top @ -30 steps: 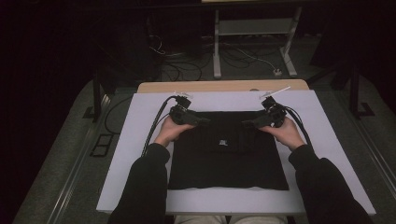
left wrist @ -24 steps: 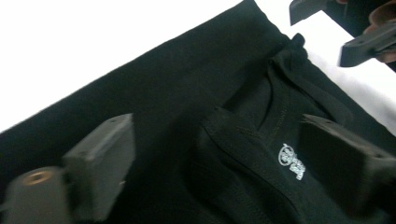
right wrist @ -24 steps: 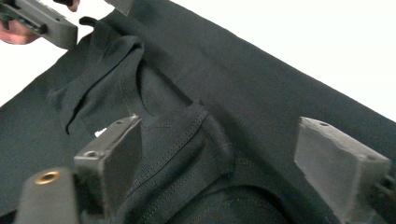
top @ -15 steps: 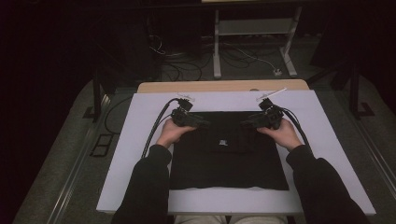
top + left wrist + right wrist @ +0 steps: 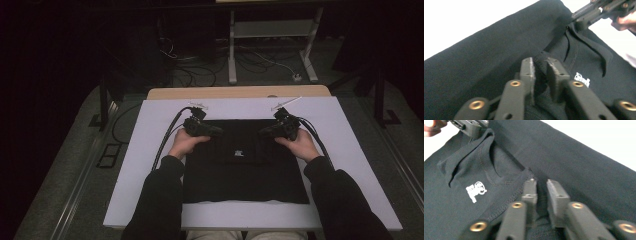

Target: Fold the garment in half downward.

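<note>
My left gripper (image 5: 540,68) and right gripper (image 5: 541,187) have just been closing; each now pinches the far fold of the folded black T-shirt (image 5: 245,162), lying mid-sheet on the white table cover (image 5: 350,125), at eleven and one o'clock. Both corners look secured for lifting.

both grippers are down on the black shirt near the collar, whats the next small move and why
Probably a short, even lift of both hands. The left gripper and right gripper have just been closing, and each now pinches a ridge of the black shirt beside its collar. The shirt lies flat on the white sheet, so raising the two pinches together should lift the top edge without skewing it.
</note>
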Demonstrator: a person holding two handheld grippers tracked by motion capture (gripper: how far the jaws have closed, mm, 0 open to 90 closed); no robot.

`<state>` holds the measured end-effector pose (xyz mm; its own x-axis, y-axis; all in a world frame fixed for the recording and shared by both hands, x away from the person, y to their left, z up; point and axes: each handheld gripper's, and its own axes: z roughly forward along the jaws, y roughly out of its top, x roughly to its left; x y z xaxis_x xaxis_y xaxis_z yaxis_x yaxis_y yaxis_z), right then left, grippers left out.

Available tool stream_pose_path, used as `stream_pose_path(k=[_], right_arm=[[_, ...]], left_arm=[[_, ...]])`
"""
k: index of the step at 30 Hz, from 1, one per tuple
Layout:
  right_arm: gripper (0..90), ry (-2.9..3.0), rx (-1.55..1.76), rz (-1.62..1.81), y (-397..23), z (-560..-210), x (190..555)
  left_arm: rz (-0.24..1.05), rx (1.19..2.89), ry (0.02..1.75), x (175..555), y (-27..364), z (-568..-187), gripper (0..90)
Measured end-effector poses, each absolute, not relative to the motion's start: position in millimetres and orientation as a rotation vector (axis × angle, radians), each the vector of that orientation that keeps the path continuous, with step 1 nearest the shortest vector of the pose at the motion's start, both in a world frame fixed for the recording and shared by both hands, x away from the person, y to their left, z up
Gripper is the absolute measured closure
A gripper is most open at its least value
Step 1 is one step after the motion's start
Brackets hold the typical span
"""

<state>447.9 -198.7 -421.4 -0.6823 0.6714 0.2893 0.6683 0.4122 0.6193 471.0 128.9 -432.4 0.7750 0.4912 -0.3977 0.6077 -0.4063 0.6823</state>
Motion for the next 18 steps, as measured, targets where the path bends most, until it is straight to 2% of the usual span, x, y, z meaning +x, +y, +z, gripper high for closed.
stream_pose_path(k=[3,7,18], right_arm=[[83.9,2.64,1.246,1.164,-199.9,-420.6,447.9],[84.7,2.648,1.238,1.173,-200.6,-418.9,446.9],[85.1,2.614,1.228,1.229,-205.5,-407.3,443.6]], left_arm=[[-0.182,2.083,0.816,470.0,128.8,-432.1,87.5],[-0.219,2.09,0.815,469.9,129.6,-431.8,88.5],[-0.208,2.061,0.849,468.0,138.5,-417.8,88.8]])
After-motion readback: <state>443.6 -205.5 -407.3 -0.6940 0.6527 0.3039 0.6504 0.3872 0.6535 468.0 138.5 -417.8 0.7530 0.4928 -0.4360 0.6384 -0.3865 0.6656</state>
